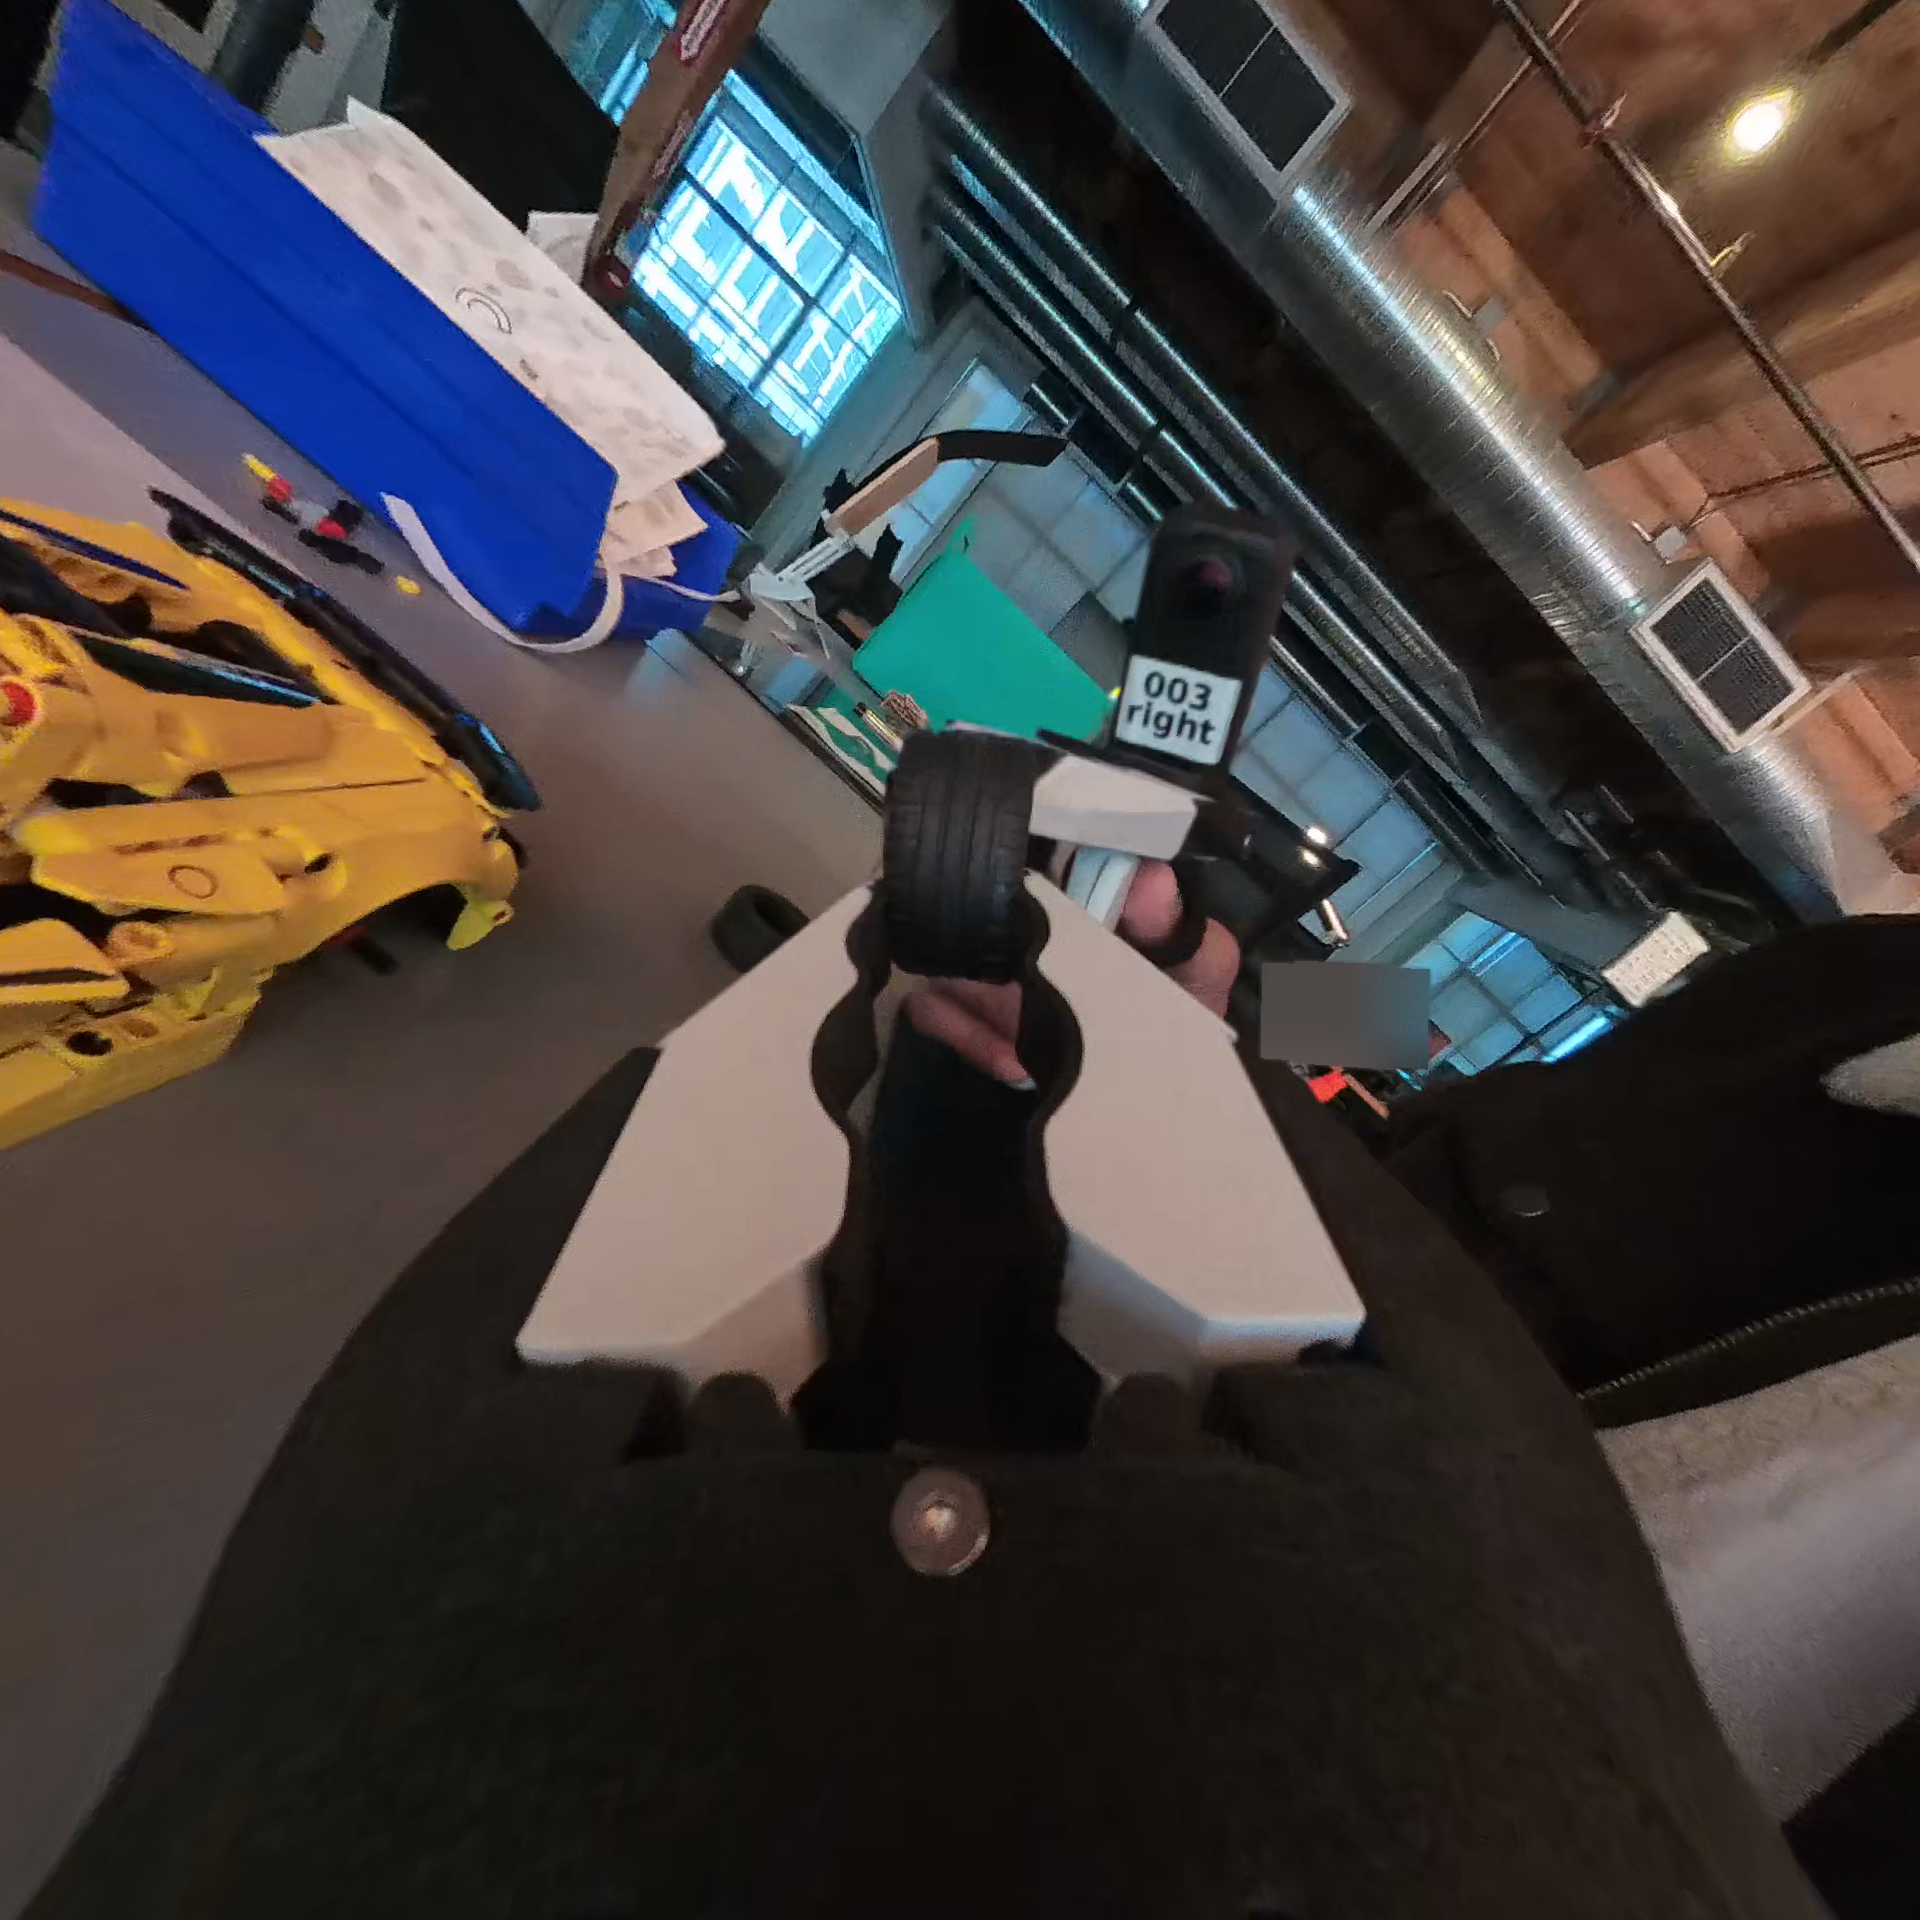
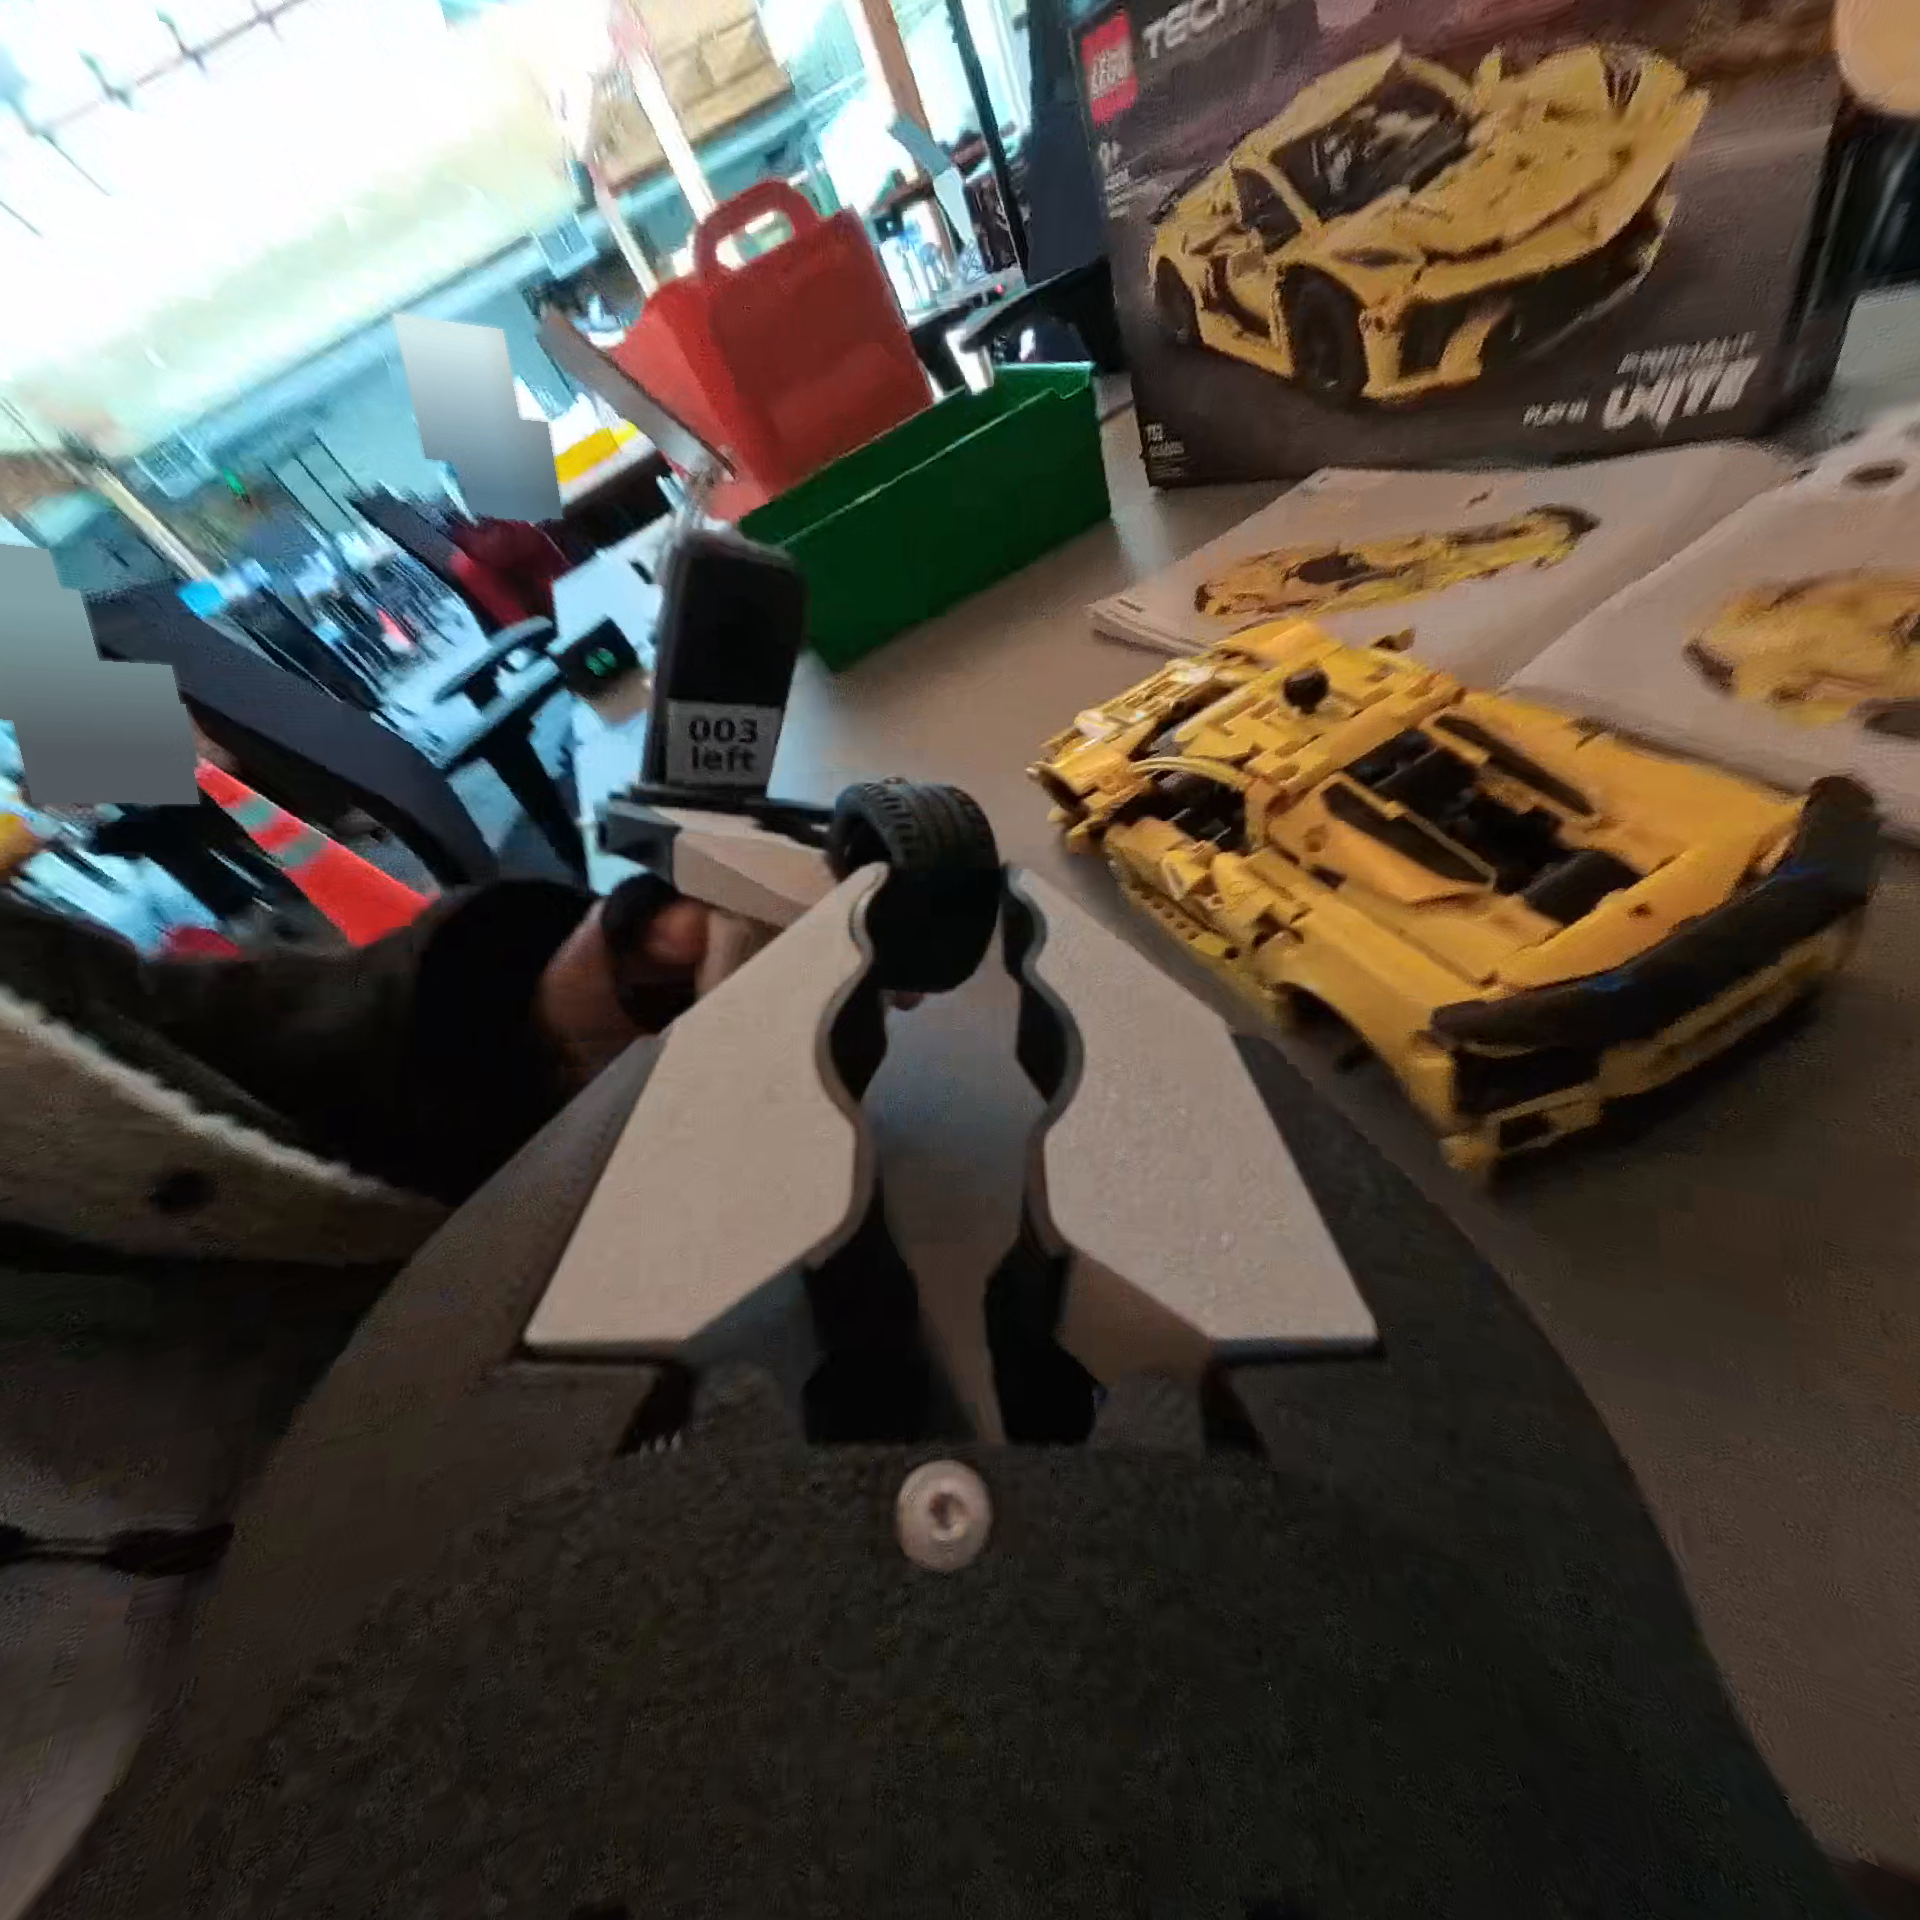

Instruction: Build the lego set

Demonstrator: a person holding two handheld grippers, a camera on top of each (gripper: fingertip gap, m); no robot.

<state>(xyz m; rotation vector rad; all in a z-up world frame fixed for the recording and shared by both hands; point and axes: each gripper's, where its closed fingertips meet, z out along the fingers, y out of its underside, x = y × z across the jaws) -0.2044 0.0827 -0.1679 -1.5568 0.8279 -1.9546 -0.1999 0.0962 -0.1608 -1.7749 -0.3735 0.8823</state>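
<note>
Item: black tyre [image 1: 956, 868], lifted clear of the grey table [image 1: 644, 790]. Your left gripper [image 1: 951, 914] and right gripper [image 2: 935, 904] meet tip to tip, both pinching it. Yellow car model [image 2: 1455, 894] rests on the table, near the instruction booklet [image 2: 1351, 551] and green bin [image 2: 935, 509].

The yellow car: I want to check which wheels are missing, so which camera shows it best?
The right wrist view: the whole yellow car lies on the table, its near wheel arches empty. The left wrist view shows only part of it, cut off at the frame edge and blurred.
</note>
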